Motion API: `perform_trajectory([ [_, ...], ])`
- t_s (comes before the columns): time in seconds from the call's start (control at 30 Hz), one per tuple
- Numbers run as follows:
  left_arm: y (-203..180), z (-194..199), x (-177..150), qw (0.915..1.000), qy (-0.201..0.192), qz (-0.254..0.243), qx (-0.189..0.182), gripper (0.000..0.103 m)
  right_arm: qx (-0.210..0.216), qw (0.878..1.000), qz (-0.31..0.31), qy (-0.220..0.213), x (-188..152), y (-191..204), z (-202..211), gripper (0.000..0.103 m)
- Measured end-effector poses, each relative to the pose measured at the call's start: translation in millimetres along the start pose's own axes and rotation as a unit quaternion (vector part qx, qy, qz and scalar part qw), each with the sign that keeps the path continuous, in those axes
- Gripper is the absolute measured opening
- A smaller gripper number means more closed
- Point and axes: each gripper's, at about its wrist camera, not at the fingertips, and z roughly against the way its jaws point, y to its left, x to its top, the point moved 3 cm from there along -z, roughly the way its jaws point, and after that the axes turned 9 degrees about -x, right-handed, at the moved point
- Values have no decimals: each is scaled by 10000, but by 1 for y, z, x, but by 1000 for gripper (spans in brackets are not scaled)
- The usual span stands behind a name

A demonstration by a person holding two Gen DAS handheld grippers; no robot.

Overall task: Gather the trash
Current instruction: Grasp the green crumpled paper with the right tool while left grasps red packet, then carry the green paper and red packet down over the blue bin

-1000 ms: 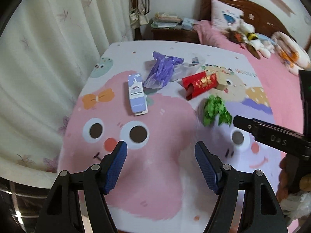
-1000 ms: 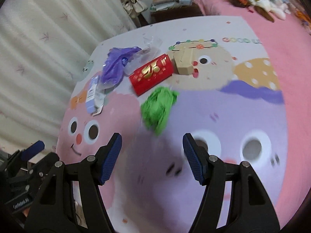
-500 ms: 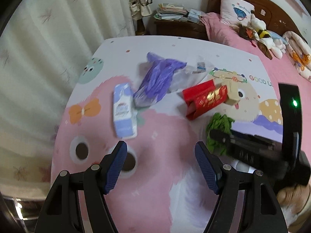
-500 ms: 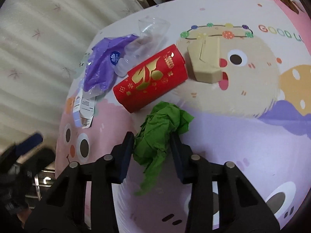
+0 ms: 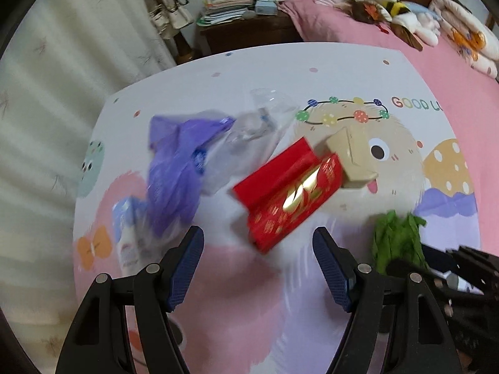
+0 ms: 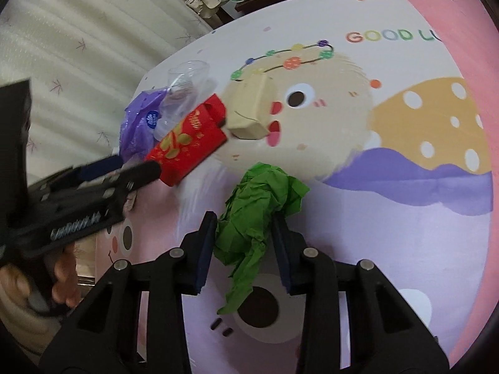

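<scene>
right gripper [image 6: 244,243]: clamped on green crumpled paper [image 6: 259,205], tail hanging toward camera
left gripper [image 5: 258,258]: apart, empty
cloth [image 6: 389,233] writing: "good lu"

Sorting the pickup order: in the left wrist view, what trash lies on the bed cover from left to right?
Blue-white packet → purple plastic bag → clear plastic wrapper → red box → beige box → green crumpled paper.
</scene>
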Motion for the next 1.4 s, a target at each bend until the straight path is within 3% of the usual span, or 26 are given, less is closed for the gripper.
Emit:
perform_trajectory([
  [0.23,-26,-28,23,9985,190,-516,24,73,124,9999,-55,47,-2,-9,1,32],
  [0.3,-30,-35,26,9980,274,-570,-41,59,144,9999,-44,59,-2,-9,1,32],
  [0.37,-33,-44,27,9973,439,-580,-123,32,155,9999,-48,58,-2,-10,1,32],
  [0.57,-40,-35,19,9975,281,-537,-354,15,173,9998,-36,56,-6,-11,4,32],
  [0.83,-37,11,-26,9976,8,-261,-634,14,204,9998,47,-11,-21,0,19,32],
  [1.13,-31,80,-124,9973,-217,-51,-695,14,275,9989,365,61,-63,31,42,32],
  [1.4,-2,129,-208,9968,-392,-125,-681,14,128,9966,750,301,-128,70,65,32],
])
